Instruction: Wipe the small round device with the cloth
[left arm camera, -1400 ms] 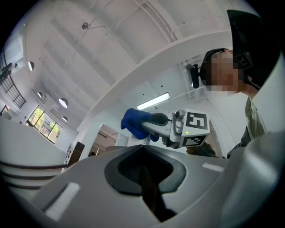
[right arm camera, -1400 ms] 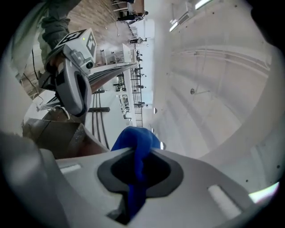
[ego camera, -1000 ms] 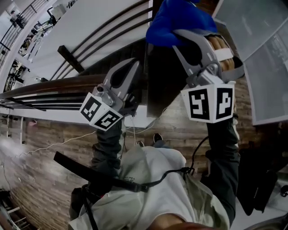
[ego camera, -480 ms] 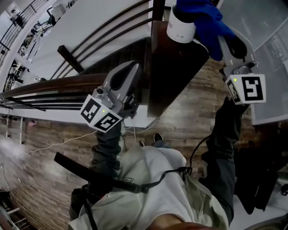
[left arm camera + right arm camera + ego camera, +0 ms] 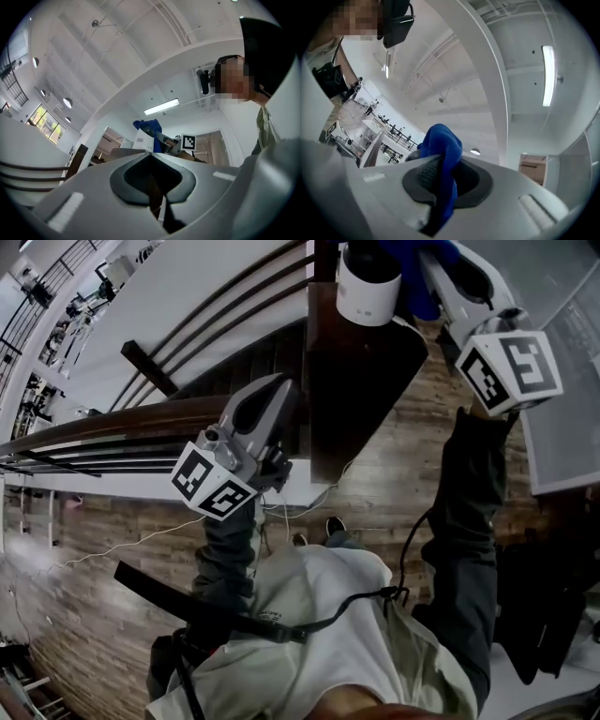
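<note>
The device, white with a dark top, stands on a dark post at the top edge of the head view. The blue cloth lies against its right side, pinched between the right gripper's 2 jaws. The left gripper hangs lower, beside the post, its jaws together on nothing.

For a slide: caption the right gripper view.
The right gripper, shut on the blue cloth, points up at a ceiling.

Dark wooden handrail, wood-plank floor, white cable trailing across it, long ceiling strip light
</note>
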The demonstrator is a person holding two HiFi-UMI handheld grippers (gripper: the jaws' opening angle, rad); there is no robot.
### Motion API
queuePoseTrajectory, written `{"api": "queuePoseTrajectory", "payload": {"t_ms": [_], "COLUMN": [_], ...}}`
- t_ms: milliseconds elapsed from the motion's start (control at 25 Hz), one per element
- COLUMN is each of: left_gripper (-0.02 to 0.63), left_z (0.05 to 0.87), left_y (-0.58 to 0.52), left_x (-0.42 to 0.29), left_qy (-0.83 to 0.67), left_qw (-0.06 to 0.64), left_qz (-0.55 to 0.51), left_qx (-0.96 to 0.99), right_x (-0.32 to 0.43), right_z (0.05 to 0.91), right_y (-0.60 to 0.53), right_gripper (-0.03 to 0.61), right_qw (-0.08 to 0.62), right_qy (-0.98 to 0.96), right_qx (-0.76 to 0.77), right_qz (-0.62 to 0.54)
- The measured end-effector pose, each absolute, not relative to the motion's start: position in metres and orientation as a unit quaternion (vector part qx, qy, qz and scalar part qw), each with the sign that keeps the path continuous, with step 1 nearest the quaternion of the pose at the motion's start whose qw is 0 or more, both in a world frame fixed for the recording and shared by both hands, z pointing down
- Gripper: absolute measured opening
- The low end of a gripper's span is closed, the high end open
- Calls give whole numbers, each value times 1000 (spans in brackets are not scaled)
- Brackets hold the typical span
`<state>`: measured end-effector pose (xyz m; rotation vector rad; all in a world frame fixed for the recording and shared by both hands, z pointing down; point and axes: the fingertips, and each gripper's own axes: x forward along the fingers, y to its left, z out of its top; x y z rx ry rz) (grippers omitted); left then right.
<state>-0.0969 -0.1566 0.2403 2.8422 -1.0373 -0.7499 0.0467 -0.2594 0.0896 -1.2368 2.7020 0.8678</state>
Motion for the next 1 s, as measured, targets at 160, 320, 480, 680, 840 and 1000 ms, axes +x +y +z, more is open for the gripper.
{"api": "queuePoseTrajectory", "payload": {"t_ms": [160, 320, 480, 680, 840, 1000], "left_gripper": [3, 3, 2, 3, 3, 3], "left_z": [246, 257, 263, 263, 263, 262], "left_y": [-157, -156, -156, -157, -152, -149], "left_x": [-104, -106, -108, -108, -110, -115], "left_qy": [-344, -350, -354, -354, -357, -360], "left_qw": [19, 34, 45, 44, 43, 41], "left_qz": [-240, -236, -235, -240, -242, -243], "left_qx": [907, 906, 904, 903, 901, 900], "right_x": [49, 44, 50, 29, -28, -52], "right_z": [123, 160, 133, 63, 62, 73], "right_y": [-256, -235, -230, -239, -248, -244], "right_gripper": [35, 35, 35, 35, 35, 35], "right_qw": [11, -82, -79, -158, -212, -249], "right_qy": [902, 905, 885, 787, 759, 719], "right_qx": [-370, -340, -362, -412, -364, -356], "right_qz": [223, 242, 283, 431, 497, 542]}}
